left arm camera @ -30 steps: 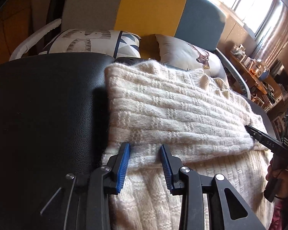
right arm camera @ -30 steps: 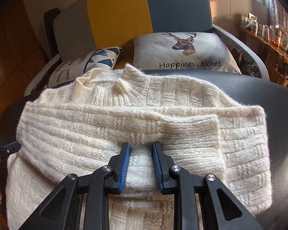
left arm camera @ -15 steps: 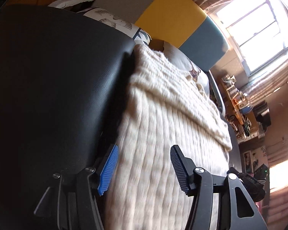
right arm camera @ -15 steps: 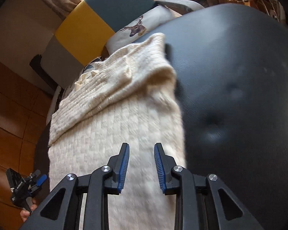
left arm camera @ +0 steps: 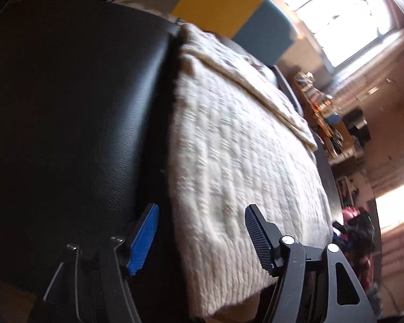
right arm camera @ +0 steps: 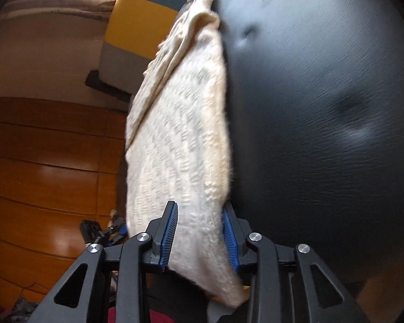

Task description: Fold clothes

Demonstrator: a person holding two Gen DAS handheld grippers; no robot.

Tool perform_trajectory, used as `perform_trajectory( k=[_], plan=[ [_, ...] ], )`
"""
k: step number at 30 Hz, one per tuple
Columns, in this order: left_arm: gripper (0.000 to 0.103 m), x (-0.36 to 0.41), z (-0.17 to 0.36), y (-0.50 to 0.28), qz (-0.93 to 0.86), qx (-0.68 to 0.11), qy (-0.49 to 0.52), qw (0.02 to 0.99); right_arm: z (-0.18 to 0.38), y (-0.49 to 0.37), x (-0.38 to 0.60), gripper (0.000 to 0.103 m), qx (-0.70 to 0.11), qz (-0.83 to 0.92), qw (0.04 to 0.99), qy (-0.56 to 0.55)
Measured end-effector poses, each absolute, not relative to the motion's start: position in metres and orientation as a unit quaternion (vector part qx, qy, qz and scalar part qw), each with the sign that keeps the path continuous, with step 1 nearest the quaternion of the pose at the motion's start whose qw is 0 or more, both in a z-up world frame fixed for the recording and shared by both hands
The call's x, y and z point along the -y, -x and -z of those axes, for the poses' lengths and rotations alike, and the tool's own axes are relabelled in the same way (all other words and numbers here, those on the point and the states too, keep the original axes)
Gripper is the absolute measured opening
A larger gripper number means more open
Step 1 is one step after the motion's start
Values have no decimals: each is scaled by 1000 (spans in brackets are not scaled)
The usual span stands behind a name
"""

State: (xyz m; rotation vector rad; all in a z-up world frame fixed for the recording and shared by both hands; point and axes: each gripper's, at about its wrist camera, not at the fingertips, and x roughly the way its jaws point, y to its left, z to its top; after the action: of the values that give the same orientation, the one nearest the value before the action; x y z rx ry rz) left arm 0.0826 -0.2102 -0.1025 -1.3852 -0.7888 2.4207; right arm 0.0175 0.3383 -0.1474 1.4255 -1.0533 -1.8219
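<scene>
Your black worktop (left arm camera: 75, 113) fills the view, with the cream sweater (left arm camera: 237, 145) lying folded across it, hem at the near edge. Your left claw (left arm camera: 200, 239) gapes wide at the sweater's near corner, grasping nothing. Your right claw (right arm camera: 199, 235) straddles the opposite hem corner, fabric between its pads, not visibly clenched.

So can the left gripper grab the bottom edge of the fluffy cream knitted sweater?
Probably yes. The left gripper is open and its fingers straddle the near hem of the cream knitted sweater on the black leather surface; nothing sits between them.
</scene>
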Motion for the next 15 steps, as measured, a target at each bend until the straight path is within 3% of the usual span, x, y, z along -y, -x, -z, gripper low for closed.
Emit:
perform_trajectory(
  k=[15],
  plan=[
    [67, 194, 97, -102, -837, 246, 460, 166, 145, -16, -318, 33, 358, 708, 314, -522]
  ],
)
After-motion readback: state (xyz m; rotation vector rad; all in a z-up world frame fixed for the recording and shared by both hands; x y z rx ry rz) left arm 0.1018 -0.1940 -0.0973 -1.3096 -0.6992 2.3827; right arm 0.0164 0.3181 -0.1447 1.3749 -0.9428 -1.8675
